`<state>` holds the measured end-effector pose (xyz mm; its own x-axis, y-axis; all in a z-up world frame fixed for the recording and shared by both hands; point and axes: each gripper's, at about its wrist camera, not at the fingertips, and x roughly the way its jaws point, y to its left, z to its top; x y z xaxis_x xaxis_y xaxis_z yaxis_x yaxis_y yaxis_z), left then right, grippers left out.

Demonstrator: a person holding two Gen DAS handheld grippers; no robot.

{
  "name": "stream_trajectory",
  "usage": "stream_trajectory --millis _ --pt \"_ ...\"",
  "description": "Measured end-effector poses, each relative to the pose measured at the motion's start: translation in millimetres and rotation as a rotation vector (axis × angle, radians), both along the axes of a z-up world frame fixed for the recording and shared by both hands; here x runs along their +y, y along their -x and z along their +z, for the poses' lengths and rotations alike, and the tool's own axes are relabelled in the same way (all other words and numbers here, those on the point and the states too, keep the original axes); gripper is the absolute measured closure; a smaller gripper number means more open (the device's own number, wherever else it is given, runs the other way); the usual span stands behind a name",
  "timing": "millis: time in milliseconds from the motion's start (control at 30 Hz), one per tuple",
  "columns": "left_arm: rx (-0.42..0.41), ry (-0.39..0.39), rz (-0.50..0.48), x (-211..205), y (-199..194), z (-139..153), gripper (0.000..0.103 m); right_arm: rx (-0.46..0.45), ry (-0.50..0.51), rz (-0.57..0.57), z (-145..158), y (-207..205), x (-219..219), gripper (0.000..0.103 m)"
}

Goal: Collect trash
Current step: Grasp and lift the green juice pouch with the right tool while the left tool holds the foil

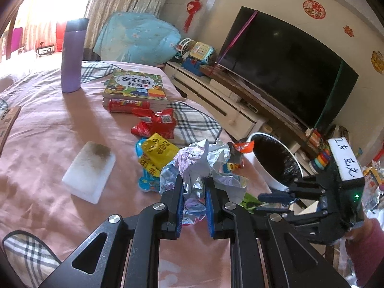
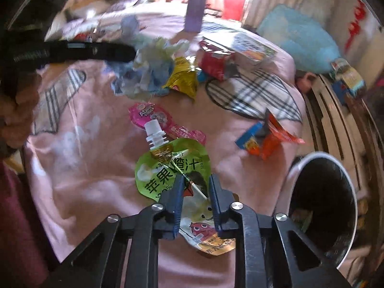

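Note:
My left gripper (image 1: 194, 192) is shut on a crumpled ball of white-and-blue paper (image 1: 204, 160), held just above the pink tablecloth (image 1: 48, 156). In the right wrist view my right gripper (image 2: 195, 192) points steeply down, its blue pads closed on the creased middle of a green juice pouch (image 2: 163, 168) with a white spout that lies on the cloth. Loose wrappers lie around: yellow (image 1: 158, 148), red (image 1: 158, 122), orange (image 2: 264, 141) and a pink pouch (image 2: 148, 115). A white bin with a black liner (image 2: 295, 168) stands off the table's right edge.
A purple bottle (image 1: 72, 55), a children's book (image 1: 136, 86) and a white sponge (image 1: 90, 170) sit on the table. Beyond the table's edge are a low TV stand (image 1: 216, 96), a television (image 1: 288, 67) and toys. A person's hand and dark red sleeve (image 2: 16, 192) are at the left.

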<state>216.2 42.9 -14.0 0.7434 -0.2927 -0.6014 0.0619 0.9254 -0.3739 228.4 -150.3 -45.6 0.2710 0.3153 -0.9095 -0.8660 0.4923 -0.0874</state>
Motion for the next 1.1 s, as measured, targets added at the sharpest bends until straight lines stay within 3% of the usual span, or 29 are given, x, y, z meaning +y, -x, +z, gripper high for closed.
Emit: stream_trajectory --millis 133,333,400,600,833,1100 --pt "-0.011 0.0 -0.02 -8.6 2.8 3.9 0.089 0.015 -0.054 -0.069 7.5 14.7 -14.1 0.086" --pt "-0.025 -0.007 -0.061 -25.8 4.4 10.1 0.089 0.005 -0.195 -0.287 23.4 22.4 -49.3 0.092" --pt "-0.029 -0.013 -0.078 -33.3 4.4 12.0 0.089 0.002 -0.239 -0.359 27.3 21.6 -63.4 0.1" --pt "-0.031 -0.015 -0.122 -54.1 0.2 14.5 0.089 0.03 -0.357 -0.54 29.8 14.4 -100.6 0.1" --pt "-0.038 -0.035 -0.175 -80.8 -11.4 17.4 0.089 0.025 -0.465 -0.66 39.6 9.5 -134.9 0.1" --pt "-0.048 -0.053 -0.223 -117.2 -36.3 19.7 0.089 -0.027 -0.509 -0.74 55.1 -5.4 -159.9 0.1"
